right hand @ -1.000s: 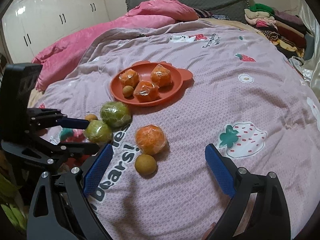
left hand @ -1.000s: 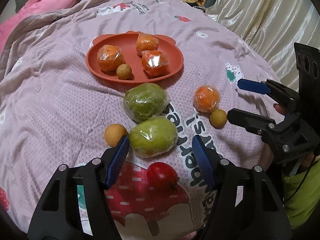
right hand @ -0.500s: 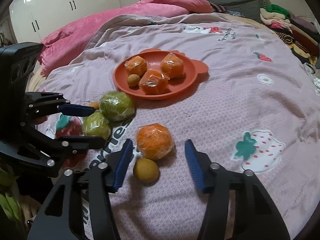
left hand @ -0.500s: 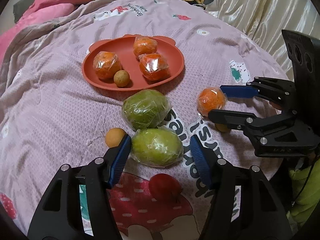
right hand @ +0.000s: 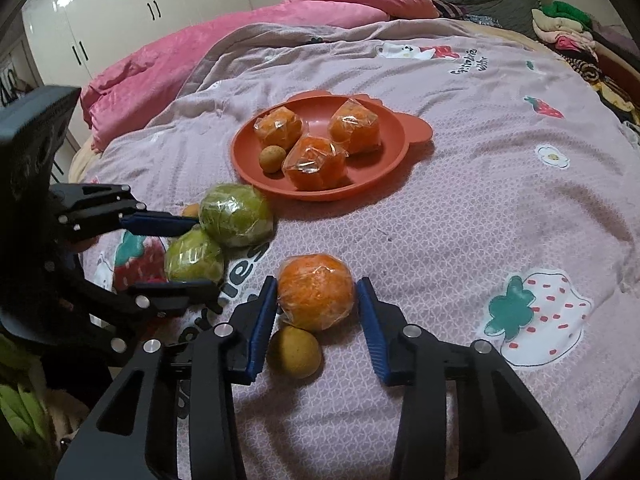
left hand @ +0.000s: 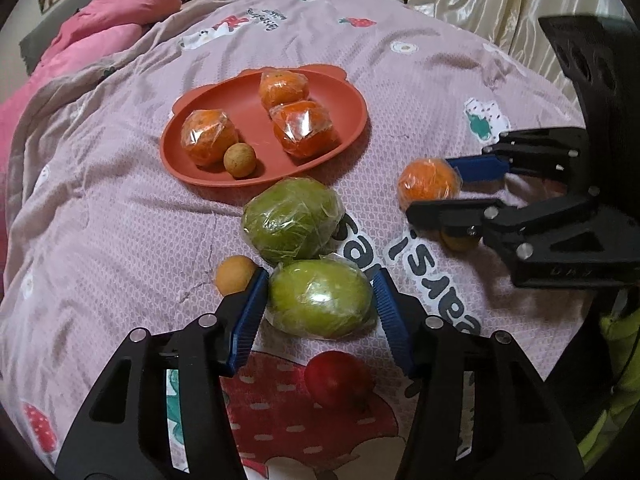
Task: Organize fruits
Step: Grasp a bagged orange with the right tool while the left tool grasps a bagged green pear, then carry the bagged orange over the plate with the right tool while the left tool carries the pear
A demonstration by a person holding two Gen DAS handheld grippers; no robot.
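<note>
My left gripper (left hand: 320,304) straddles a plastic-wrapped green fruit (left hand: 320,298) on the bedspread. Its jaws are closing, and the blue pads (left hand: 250,316) stand right at the wrap on both sides. My right gripper (right hand: 316,312) is closing around a wrapped orange (right hand: 316,290). One pad (right hand: 264,320) touches it, with a sliver of gap at the other. A small yellow-brown fruit (right hand: 294,352) lies between the fingers, below the orange. The orange plate (left hand: 224,178) holds three wrapped oranges and one small brown fruit (left hand: 240,160).
A second wrapped green fruit (left hand: 292,220) touches the one between my left fingers. Another small round fruit (left hand: 234,274) lies by the left finger and a red tomato (left hand: 338,380) under the gripper. Pink blanket (right hand: 240,40), folded clothes (right hand: 560,28), cream curtain (left hand: 500,8).
Both pairs of jaws have narrowed. The right gripper slid forward until the orange sat between its fingers. The left gripper closed in on the green fruit and tilted slightly.
</note>
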